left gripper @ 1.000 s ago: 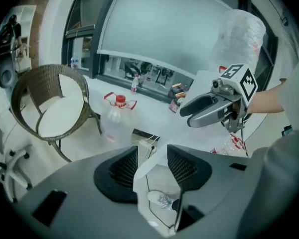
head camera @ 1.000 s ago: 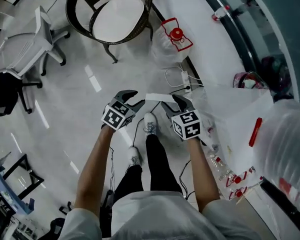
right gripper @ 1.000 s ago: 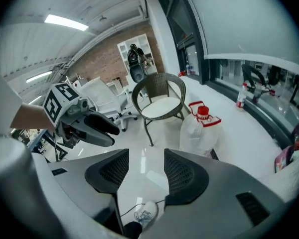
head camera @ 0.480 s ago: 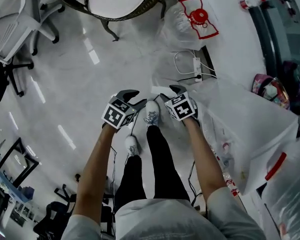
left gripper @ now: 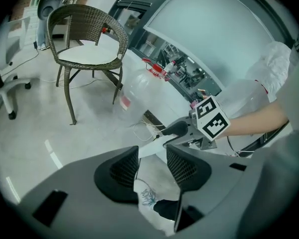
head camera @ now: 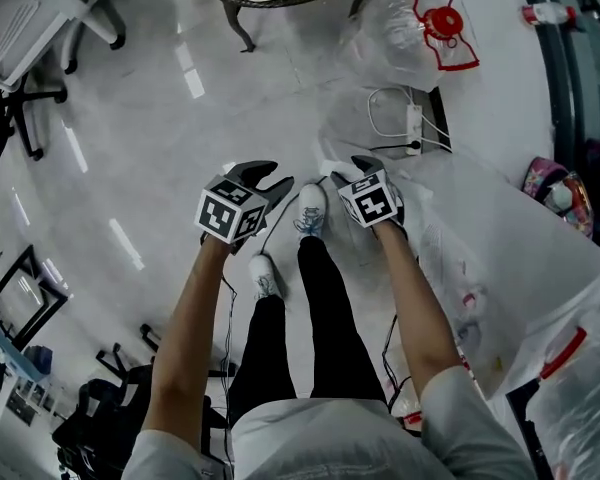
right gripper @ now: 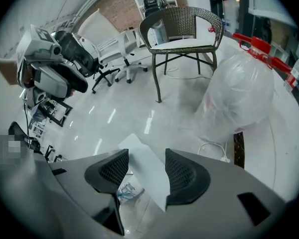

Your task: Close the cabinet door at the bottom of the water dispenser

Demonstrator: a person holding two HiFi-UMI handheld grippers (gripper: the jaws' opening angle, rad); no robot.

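I look straight down at my legs and both grippers held over the floor. My left gripper (head camera: 268, 177) is open, its jaws apart with nothing gripped (left gripper: 152, 156). Just right of it, my right gripper (head camera: 348, 170) is open too (right gripper: 146, 161). A thin white panel (head camera: 327, 171) lies low between the two grippers; it shows past the right jaws (right gripper: 147, 166) and past the left jaws (left gripper: 150, 151). I cannot tell whether either gripper touches it. At the right stands a large white body under clear plastic (head camera: 500, 258), probably the water dispenser.
A bagged water jug with a red cap (head camera: 420, 28) sits on the floor ahead, beside a power strip and white cable (head camera: 410, 123). A wicker chair (right gripper: 182, 31) stands further off, office chairs (head camera: 30, 28) at the left. My shoes (head camera: 310, 211) are directly below the grippers.
The head view has tipped further down, so the chair and jug slid toward the top edge. The right gripper has drawn closer to the left one, both still open.
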